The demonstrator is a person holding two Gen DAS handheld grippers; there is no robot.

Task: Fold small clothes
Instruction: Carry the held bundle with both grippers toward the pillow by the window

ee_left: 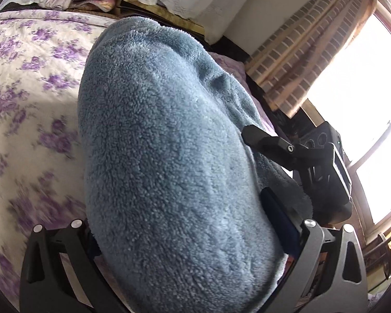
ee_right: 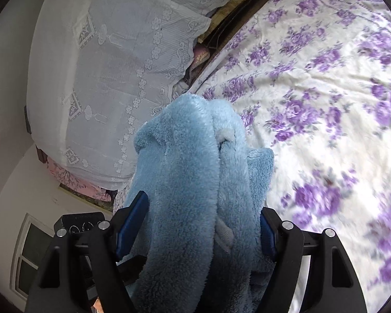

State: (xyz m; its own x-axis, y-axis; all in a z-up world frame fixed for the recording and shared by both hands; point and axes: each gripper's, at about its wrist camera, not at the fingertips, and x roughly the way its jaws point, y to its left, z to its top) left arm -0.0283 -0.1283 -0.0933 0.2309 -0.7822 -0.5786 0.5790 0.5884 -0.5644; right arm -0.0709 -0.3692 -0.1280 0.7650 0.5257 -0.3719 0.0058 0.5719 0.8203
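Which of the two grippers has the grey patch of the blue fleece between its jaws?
The right gripper: the blue fleece garment between its pads shows a grey patch; the left gripper holds plain blue.

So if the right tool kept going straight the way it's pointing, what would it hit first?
Probably the floral bedsheet, near the lace-covered pile by the bed's edge. The right tool is clamped on the blue fleece garment, which hides that line, so depth is unclear.
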